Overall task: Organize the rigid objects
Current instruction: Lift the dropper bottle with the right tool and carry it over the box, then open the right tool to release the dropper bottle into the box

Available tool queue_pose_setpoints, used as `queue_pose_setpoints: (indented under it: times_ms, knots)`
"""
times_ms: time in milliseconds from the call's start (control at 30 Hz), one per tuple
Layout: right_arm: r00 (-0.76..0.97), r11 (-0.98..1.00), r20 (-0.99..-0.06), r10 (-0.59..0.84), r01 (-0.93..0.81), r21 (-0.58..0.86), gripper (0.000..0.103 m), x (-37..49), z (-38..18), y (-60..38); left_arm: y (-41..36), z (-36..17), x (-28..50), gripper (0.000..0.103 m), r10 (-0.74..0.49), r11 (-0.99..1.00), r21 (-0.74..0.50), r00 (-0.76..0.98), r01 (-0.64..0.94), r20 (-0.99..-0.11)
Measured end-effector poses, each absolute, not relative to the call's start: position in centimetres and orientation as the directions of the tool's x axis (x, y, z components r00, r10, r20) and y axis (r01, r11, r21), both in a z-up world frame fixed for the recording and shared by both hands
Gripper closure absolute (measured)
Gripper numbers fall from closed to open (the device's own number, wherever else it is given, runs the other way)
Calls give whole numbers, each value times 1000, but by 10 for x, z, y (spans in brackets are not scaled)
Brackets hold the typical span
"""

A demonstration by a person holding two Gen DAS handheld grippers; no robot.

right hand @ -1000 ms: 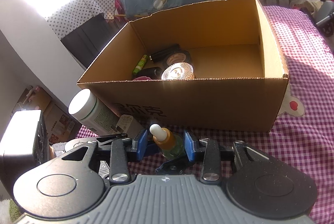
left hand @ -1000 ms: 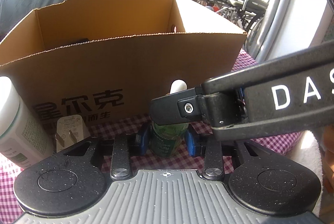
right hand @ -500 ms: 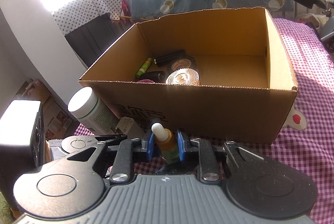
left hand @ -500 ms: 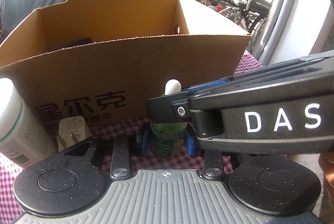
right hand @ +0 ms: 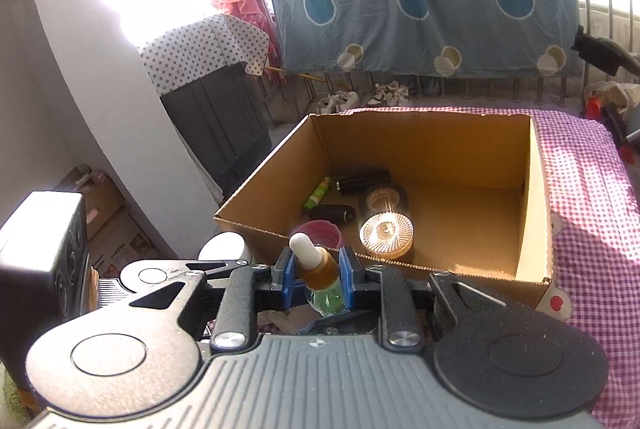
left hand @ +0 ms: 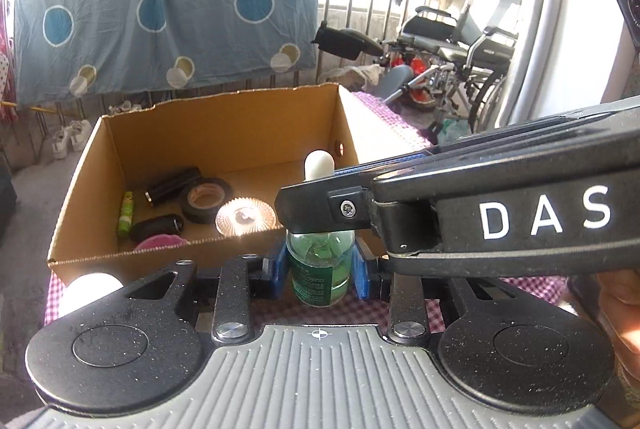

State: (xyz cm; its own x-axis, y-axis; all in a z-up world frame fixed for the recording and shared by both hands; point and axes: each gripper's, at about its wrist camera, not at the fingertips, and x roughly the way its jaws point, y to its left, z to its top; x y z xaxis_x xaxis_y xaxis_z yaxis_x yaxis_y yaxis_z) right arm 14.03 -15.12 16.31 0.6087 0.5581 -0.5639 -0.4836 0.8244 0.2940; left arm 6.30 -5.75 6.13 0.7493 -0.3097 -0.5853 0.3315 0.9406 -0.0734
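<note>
A green glass dropper bottle (left hand: 320, 271) with a white bulb stands upright between both grippers, raised to the near rim of the cardboard box (left hand: 224, 133). My left gripper (left hand: 320, 267) is shut on its body. My right gripper (right hand: 318, 275) is shut on its amber neck (right hand: 322, 269); its black finger (left hand: 332, 207) crosses the left wrist view above the bottle. Inside the box (right hand: 424, 149) lie a tape roll (left hand: 206, 197), a glass dish (right hand: 386, 231), a black tube, a green stick and a pink item.
A white-capped bottle (left hand: 94, 287) stands outside the box's near left corner. The box sits on a pink checked cloth (right hand: 580, 189). A blue patterned sheet hangs behind; a wheelchair (left hand: 460, 41) stands at the right. A grey cabinet is at the left.
Both grippers have risen together with the dropper bottle, from the cloth in front of the box up to rim height. The box interior now shows in the left wrist view.
</note>
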Motion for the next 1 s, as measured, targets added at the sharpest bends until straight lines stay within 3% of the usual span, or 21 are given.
queue_pose_setpoints:
  times_ms: [267, 600, 1000]
  knots:
    - [585, 816, -581, 566, -497, 295, 77, 236, 196, -162, -52, 98, 147, 72, -362, 930, -182, 703, 320, -612]
    - [426, 799, -683, 594, -411, 438, 77, 363, 133, -177, -58, 44, 245, 72, -276, 959, -180, 576, 219, -769]
    - [373, 804, -721, 584, -387, 451, 77, 402, 81, -169, -57, 23, 279, 71, -193, 979, -129, 508, 158, -839]
